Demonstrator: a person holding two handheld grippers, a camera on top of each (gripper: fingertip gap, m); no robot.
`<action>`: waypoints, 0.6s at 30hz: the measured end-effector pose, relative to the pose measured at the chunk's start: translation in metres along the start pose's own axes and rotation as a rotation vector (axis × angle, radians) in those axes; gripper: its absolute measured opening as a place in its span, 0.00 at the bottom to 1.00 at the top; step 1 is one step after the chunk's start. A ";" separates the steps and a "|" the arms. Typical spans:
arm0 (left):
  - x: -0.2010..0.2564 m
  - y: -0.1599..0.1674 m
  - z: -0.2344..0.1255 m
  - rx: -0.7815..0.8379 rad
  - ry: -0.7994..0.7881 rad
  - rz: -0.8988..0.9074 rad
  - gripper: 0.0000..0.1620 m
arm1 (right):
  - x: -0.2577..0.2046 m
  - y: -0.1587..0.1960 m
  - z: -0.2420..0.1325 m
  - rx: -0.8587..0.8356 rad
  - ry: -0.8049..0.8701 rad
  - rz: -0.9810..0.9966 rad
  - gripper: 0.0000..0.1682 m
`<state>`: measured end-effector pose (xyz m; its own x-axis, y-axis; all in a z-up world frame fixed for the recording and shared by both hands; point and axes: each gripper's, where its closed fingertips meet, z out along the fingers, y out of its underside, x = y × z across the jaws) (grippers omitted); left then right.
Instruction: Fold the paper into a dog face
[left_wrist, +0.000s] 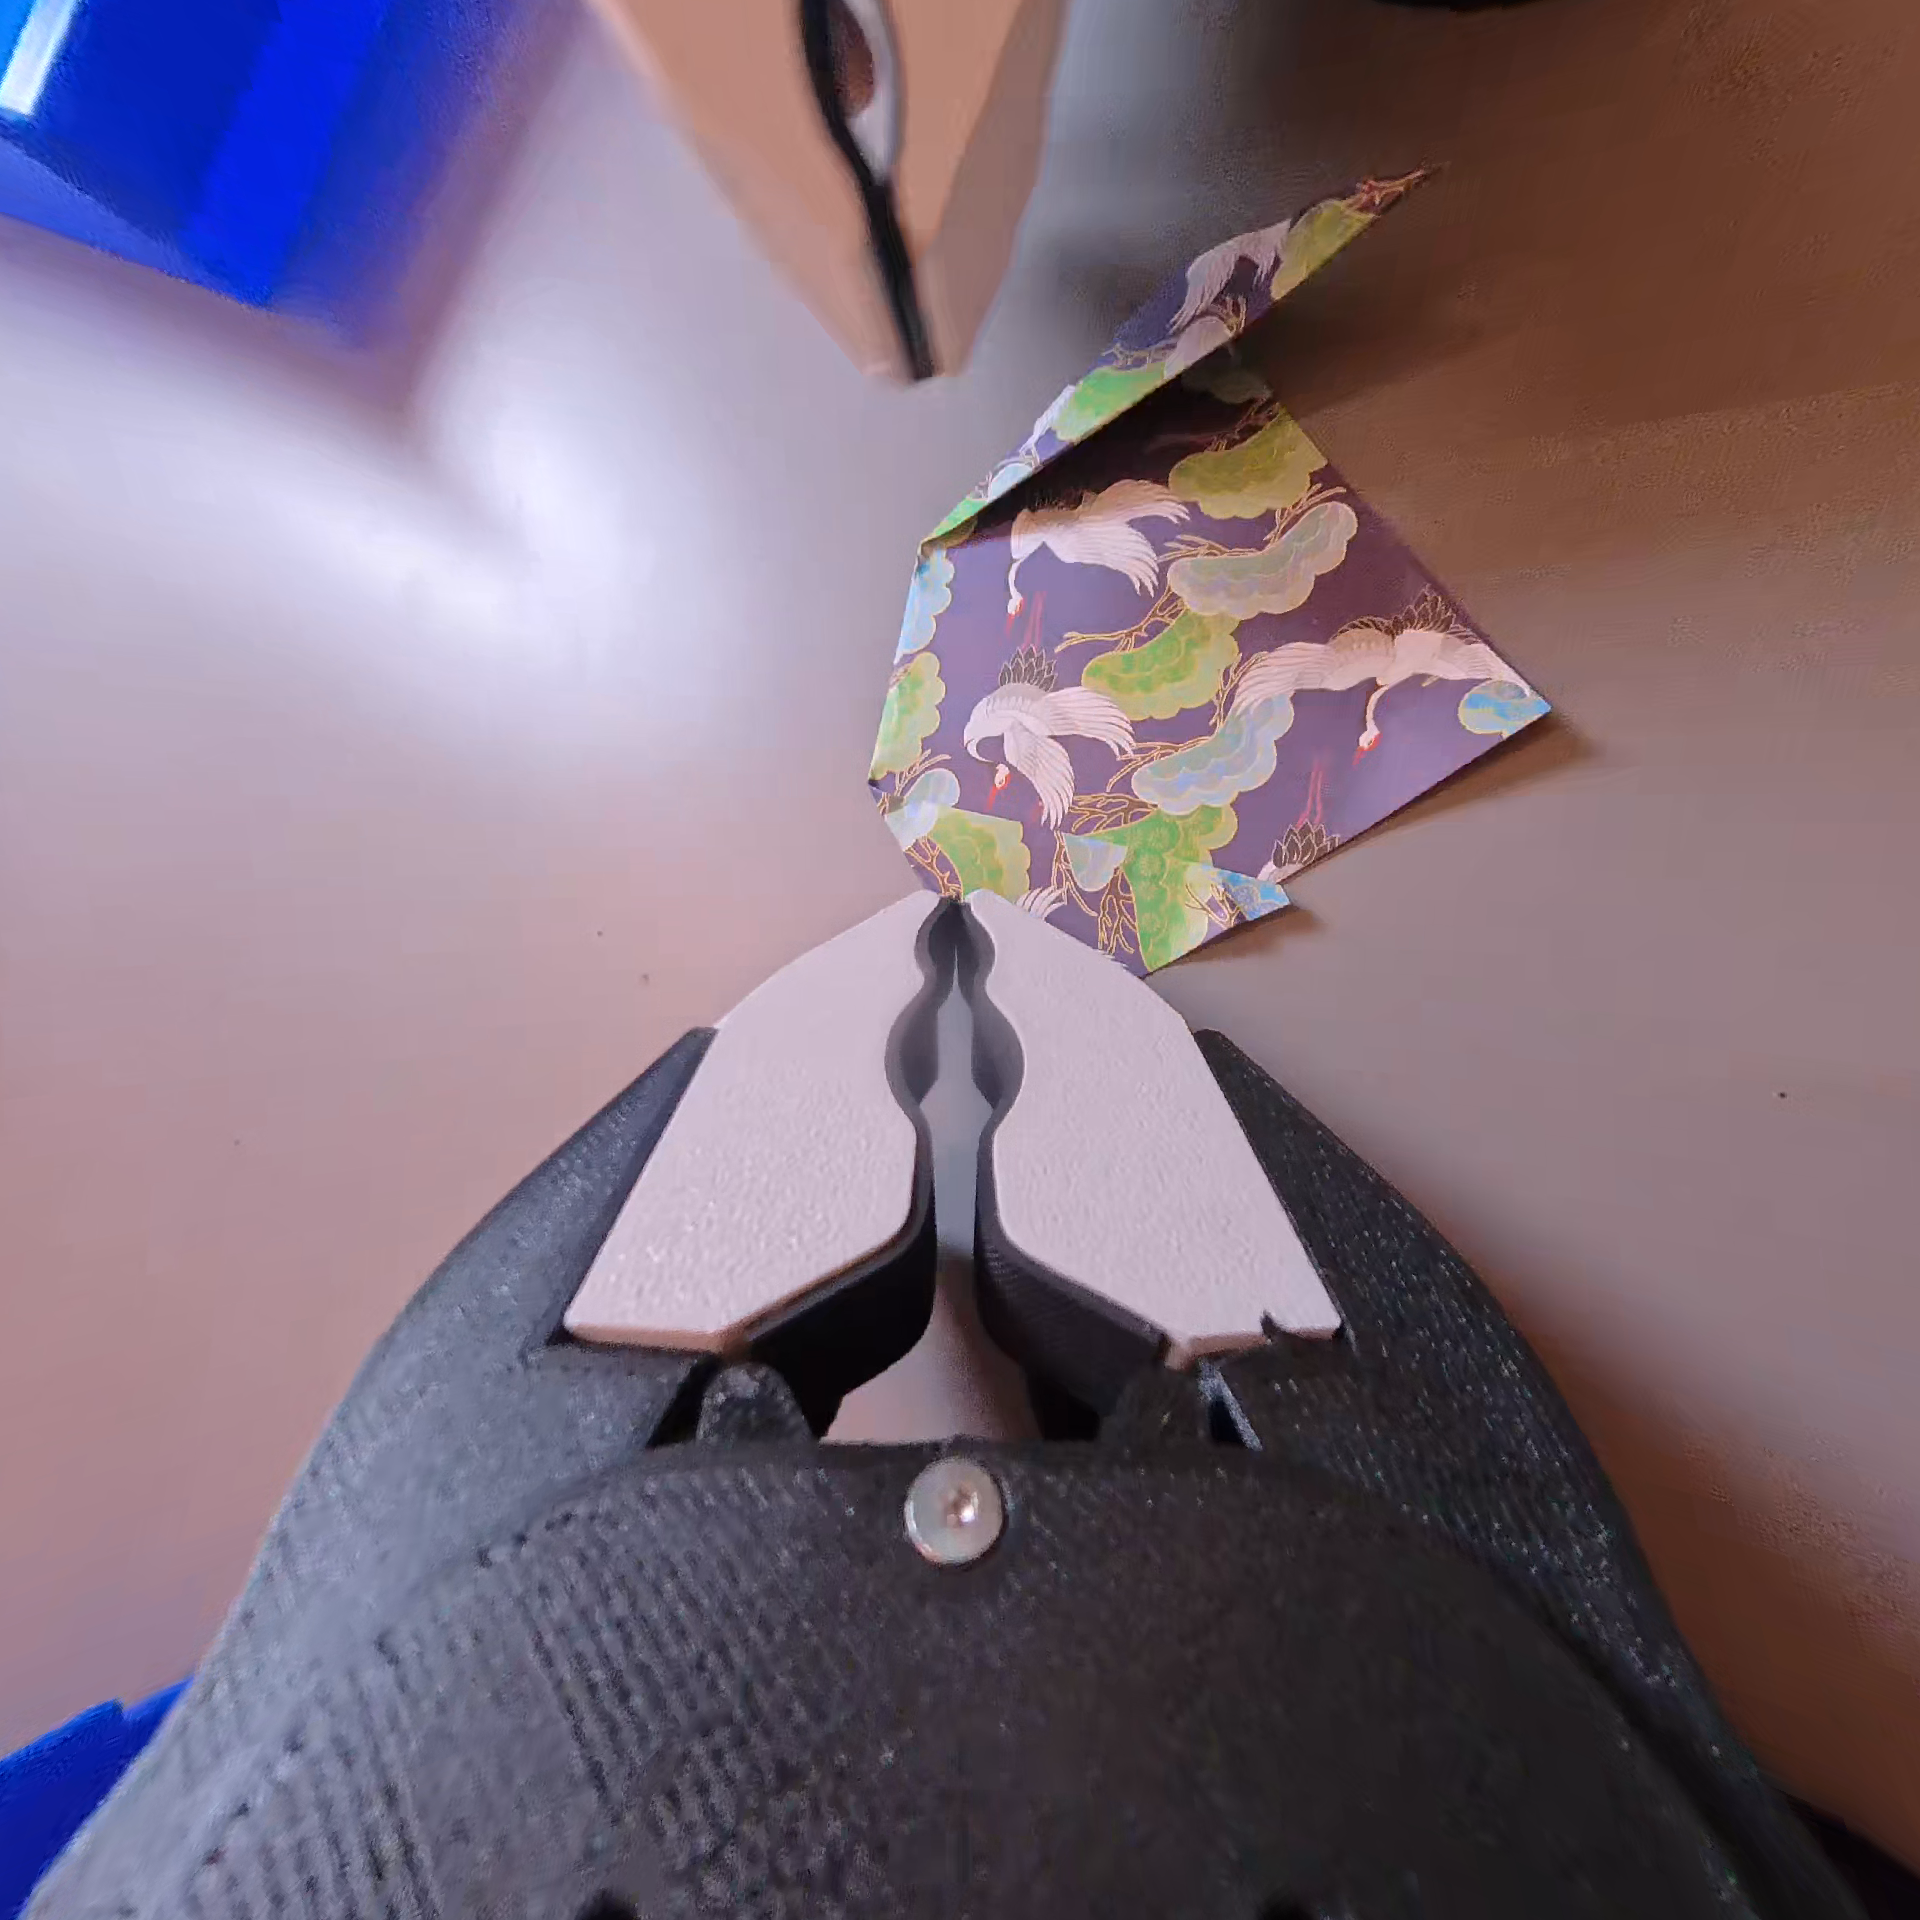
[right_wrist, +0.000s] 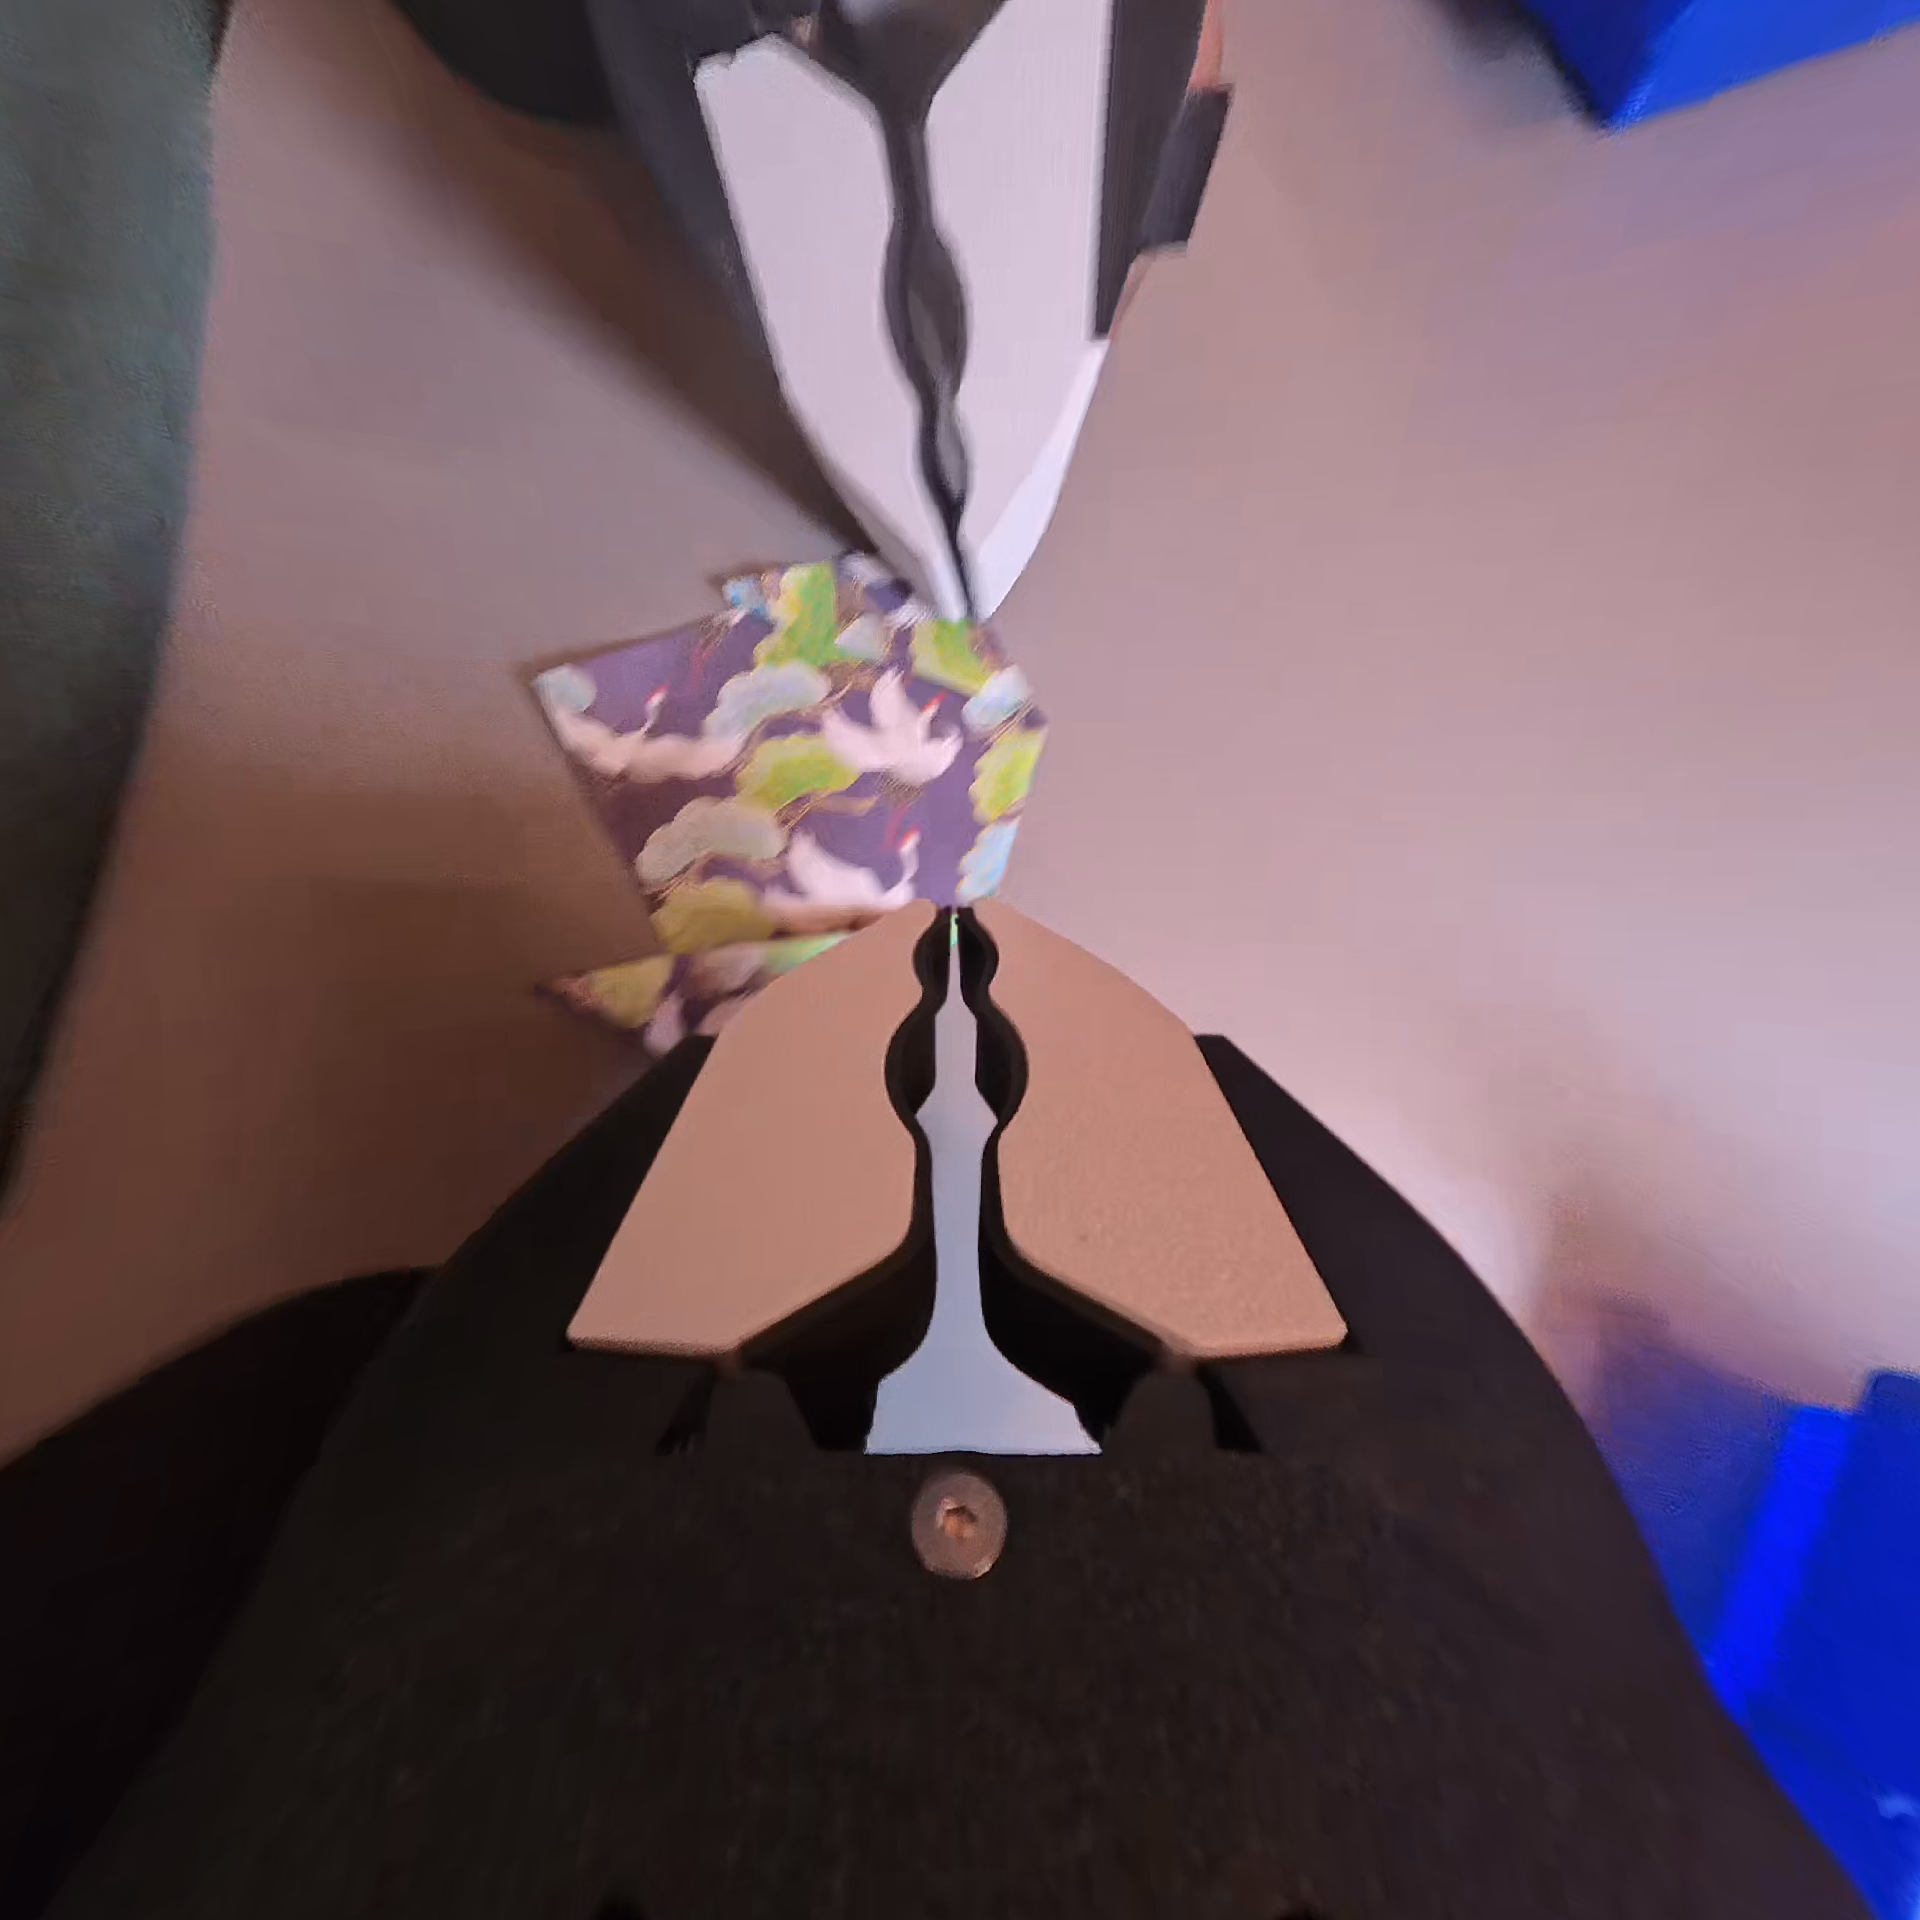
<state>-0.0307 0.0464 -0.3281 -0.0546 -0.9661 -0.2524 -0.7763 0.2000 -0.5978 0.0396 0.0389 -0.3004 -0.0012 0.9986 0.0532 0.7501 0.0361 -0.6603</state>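
Item: paper, patterned purple with white cranes and green-blue clouds, already folded into a compact many-sided shape. It lies on the table, one flap at its far end standing up off the surface.

Item: left gripper. Fingers drawn together, only a thin slit between the tips. The tips sit at the near corner of the paper; the left wrist view does not settle whether they pinch that corner or merely press against it. The right wrist view shows the same tips meeting the paper's far corner from above.

Item: right gripper. Fingers likewise nearly closed, with a sliver of coloured paper visible between the tips, so it probably has hold of an edge; that view is motion-blurred, so this is tentative.

Item: blue bin, at the table's edge, well apart from the work.

Step in hand, as judged: setting a small fold, likely a corner of the face, with one gripper anchoring and the other working.

Handling notes: keep the anchoring tips planted so the layers cannot slide. Draw the held corner over slowly, align it before pressing, then run closed tips along the crease. Thin paper tears if tugged against a firm pinch; the raised flap may spring open unless pressed again.
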 end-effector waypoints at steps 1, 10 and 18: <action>0.000 0.000 0.000 -0.009 -0.007 -0.007 0.00 | -0.011 0.006 0.000 -0.014 -0.026 0.015 0.00; 0.014 0.000 -0.005 0.017 0.090 -0.072 0.00 | -0.026 0.025 0.013 -0.143 0.014 0.019 0.00; 0.025 -0.006 -0.009 0.111 0.170 -0.007 0.00 | -0.004 0.025 0.015 -0.169 0.071 -0.024 0.00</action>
<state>-0.0329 0.0192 -0.3243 -0.1616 -0.9793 -0.1217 -0.7037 0.2008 -0.6816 0.0484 0.0365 -0.3282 0.0219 0.9921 0.1237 0.8507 0.0465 -0.5236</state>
